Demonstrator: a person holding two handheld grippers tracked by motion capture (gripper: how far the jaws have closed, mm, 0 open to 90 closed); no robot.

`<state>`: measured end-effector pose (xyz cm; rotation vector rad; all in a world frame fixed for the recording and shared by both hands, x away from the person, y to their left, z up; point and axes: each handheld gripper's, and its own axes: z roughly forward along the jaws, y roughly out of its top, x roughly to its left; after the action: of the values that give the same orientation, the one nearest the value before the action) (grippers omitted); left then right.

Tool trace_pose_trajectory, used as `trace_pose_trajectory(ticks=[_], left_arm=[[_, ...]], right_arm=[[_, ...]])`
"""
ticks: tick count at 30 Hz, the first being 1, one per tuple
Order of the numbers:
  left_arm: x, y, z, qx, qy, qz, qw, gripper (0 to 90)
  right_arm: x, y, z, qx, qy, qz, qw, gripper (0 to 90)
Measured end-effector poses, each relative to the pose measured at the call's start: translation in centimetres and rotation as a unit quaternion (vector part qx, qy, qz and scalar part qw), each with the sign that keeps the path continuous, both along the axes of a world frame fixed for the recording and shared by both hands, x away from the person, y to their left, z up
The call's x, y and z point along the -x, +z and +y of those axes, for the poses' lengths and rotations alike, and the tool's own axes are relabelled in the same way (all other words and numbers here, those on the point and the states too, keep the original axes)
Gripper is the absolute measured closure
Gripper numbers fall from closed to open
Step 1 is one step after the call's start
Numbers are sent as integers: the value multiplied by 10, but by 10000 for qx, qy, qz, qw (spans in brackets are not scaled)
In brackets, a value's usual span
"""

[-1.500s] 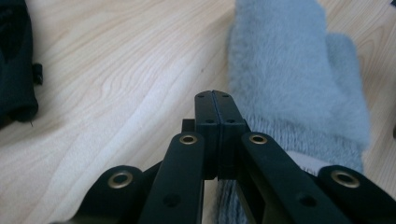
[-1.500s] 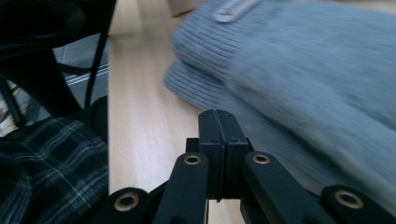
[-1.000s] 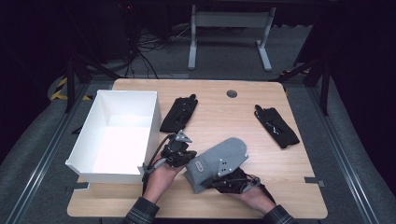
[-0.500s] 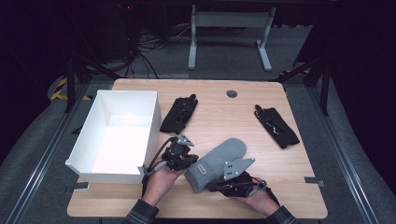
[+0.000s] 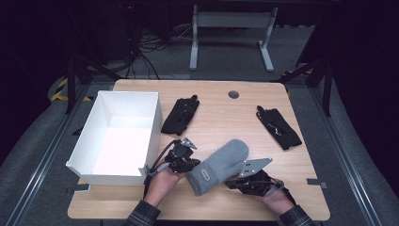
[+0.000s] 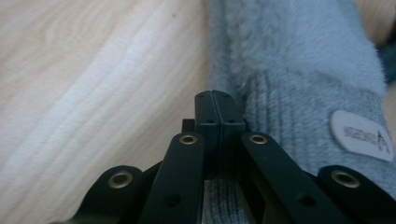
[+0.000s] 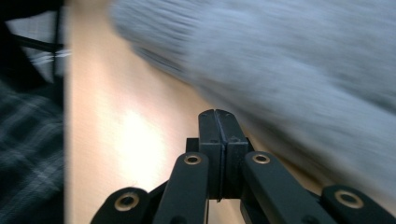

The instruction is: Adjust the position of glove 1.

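low in the frame's middle, the grey mitten (image 5: 219, 165) lies between my left gripper (image 5: 188, 163), pinching its cuff, and my right gripper (image 5: 235, 182), jaws together.

Dark room, grey carpet floor (image 5: 42, 141), wooden table (image 5: 221, 117) (light), metal stand (image 5: 230, 33) behind

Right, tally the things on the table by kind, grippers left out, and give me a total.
Grey mitten: 1
Black gloves: 2, one beside the box, one at the right of the table
White box: 1
Total: 4
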<state>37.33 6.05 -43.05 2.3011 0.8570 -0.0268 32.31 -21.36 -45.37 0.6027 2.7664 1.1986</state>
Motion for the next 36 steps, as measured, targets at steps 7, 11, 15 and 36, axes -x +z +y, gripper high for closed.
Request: trace_pose_trajectory(ticks=[7, 11, 15, 36], left_arm=[[6, -3, 0, 57, -76, 106, 9999, 900], [13, -6, 2, 139, -115, 209, 9996, 900], [13, -2, 7, 130, 54, 84, 9999, 813], [-24, 21, -33, 610, -448, -478, 9960, 186]], right_arm=[[-15, -4, -5, 200, -246, -108, 9994, 900], [-21, -4, -4, 240, -306, -208, 9990, 900], [-24, -3, -5, 204, -307, -199, 9991, 896], [-32, -8, -63, 361, -1382, -449, 9887, 241]])
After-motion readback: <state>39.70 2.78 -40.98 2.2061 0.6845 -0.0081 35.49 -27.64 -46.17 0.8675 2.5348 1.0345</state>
